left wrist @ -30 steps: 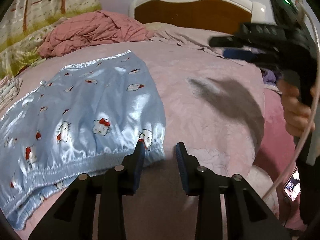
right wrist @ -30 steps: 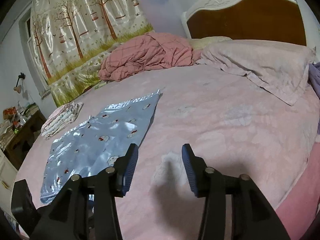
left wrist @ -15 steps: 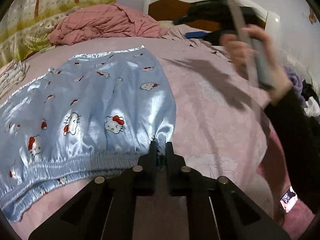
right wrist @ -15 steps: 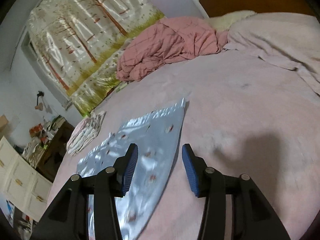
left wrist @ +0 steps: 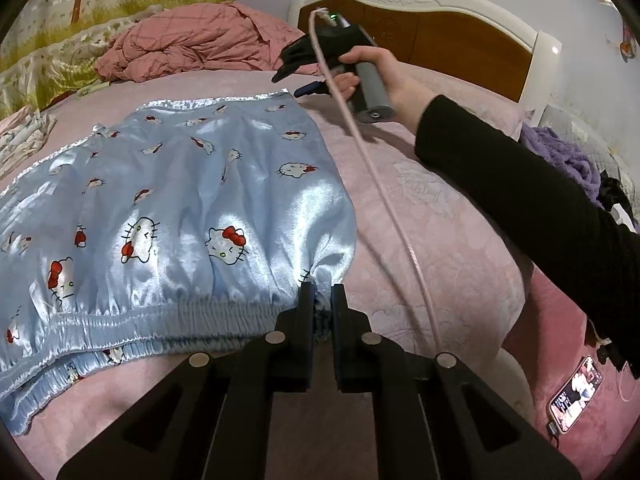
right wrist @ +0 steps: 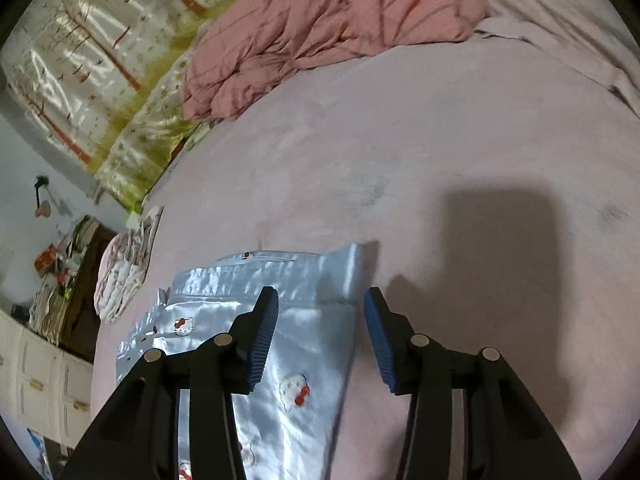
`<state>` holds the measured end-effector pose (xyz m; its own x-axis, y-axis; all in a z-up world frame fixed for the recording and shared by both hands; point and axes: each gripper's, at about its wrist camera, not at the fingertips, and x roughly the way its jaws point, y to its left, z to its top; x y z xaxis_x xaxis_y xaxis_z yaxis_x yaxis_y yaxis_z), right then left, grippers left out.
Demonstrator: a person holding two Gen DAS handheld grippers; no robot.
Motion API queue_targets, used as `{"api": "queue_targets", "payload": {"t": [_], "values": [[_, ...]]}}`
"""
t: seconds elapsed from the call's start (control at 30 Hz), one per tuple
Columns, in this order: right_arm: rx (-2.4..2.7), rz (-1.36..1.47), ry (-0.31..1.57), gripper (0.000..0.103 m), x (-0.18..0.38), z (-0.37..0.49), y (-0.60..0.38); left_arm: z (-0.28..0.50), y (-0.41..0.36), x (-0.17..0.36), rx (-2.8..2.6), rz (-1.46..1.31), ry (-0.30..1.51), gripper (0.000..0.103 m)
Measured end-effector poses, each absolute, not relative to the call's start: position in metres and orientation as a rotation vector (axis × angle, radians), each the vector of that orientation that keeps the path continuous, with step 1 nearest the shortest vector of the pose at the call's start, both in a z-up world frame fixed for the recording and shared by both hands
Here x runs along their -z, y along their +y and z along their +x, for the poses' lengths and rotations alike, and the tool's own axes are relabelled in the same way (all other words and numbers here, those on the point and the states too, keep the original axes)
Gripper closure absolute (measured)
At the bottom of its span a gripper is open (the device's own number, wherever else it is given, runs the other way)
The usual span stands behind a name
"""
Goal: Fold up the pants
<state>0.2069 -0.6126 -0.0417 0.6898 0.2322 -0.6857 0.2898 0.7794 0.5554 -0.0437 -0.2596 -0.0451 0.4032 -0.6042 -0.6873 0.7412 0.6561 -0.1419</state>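
Light blue satin pants [left wrist: 172,216] with cartoon cat prints lie flat on the pink bed. My left gripper [left wrist: 322,294] is shut on the near right corner of their elastic waistband, blue fabric bunched between the pads. In the left wrist view a hand holds my right gripper [left wrist: 304,80] at the far hem corner of the pants. In the right wrist view that gripper [right wrist: 320,312] stands open just above the hem corner of the pants [right wrist: 288,320], with the shiny hem edge showing between its blue pads [right wrist: 264,336]. Nothing is pinched there.
A crumpled pink quilt [left wrist: 192,40] lies at the head of the bed by the wooden headboard [left wrist: 440,28]. Folded printed cloth [right wrist: 124,272] sits at the bed's left edge. A phone [left wrist: 576,392] lies at the lower right, and a purple garment [left wrist: 560,160] at the right.
The left gripper closed on the waistband corner of the pants. The right gripper swept across the bed from the near right to the far hem corner, still open.
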Motion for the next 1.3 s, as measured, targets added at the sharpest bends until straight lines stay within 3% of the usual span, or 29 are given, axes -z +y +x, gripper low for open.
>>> {"api": "queue_targets", "payload": {"t": [0.2, 0.27, 0.33, 0.8, 1.1, 1.3], "values": [[0.117, 0.681, 0.875, 0.056, 0.062, 0.230, -0.617, -0.041, -0.259, 0.045, 0.863, 0.190, 0.786, 0.096], [0.114, 0.691, 0.859, 0.070, 0.062, 0.231, -0.618, -0.042, -0.260, 0.044, 0.862, 0.198, 0.782, 0.096], [0.091, 0.688, 0.867, 0.098, 0.061, 0.234, -0.616, -0.042, -0.260, 0.043, 0.860, 0.195, 0.781, 0.097], [0.052, 0.564, 0.755, 0.101, -0.048, 0.240, -0.566, -0.058, -0.222, -0.002, 0.808, 0.089, 0.655, 0.096], [-0.036, 0.460, 0.684, 0.101, -0.123, 0.258, -0.468, -0.047, -0.163, -0.012, 0.652, 0.014, 0.618, 0.097], [-0.092, 0.404, 0.689, 0.101, -0.144, 0.285, -0.393, -0.039, -0.128, -0.007, 0.559, -0.011, 0.625, 0.096]]}}
